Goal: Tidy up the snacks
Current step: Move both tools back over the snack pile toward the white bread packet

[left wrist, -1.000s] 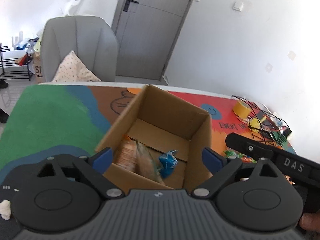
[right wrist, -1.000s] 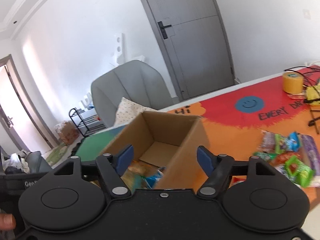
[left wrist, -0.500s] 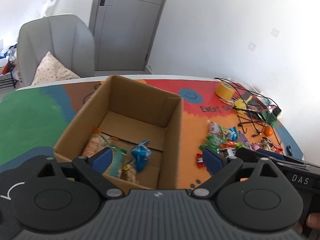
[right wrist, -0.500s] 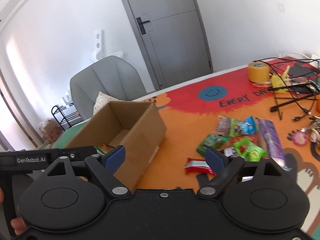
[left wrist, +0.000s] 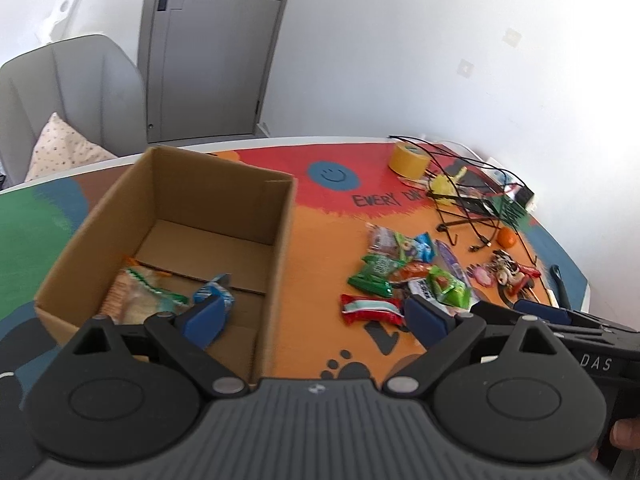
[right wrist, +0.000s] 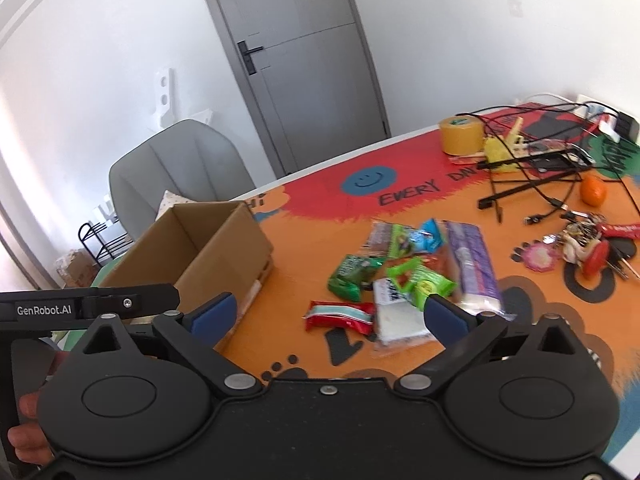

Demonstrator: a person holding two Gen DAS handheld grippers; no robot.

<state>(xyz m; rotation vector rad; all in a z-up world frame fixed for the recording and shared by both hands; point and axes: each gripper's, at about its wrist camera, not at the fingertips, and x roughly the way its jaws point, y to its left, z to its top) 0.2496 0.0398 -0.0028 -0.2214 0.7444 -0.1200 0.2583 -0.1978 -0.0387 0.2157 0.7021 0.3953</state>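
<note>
While a grey door [right wrist: 304, 64] and chair [right wrist: 180, 168] back the painted table [right wrist: 304, 236], the cardboard box [right wrist: 208, 248] sits left of the right gripper [right wrist: 328, 316]. Its jaws have just been opening and stand spread, empty, over the red snack bar [right wrist: 340, 316], which lies lengthwise left to right. Right of the left gripper [left wrist: 316, 318], also spread and empty, lies the snack pile [left wrist: 404, 272].

**Right gripper wide open over snack pile**

Right gripper [right wrist: 330, 314] with jaws spread wide, just been opening, nothing between the blue fingers [right wrist: 446, 318]. Below on the orange desk [right wrist: 296, 264]: red packet [right wrist: 340, 316], white packet [right wrist: 396, 312], green packets [right wrist: 352, 276], purple packet [right wrist: 472, 264]. Open box [right wrist: 224, 248] sits left of the pile, apart from it. Tape roll [right wrist: 460, 136], cables [right wrist: 536, 168], orange [right wrist: 594, 190] and keys [right wrist: 584, 244] far right. Left gripper's arm [right wrist: 88, 304] juts in at left edge. Grey chair [right wrist: 176, 176] and door [right wrist: 304, 64] behind.
</note>
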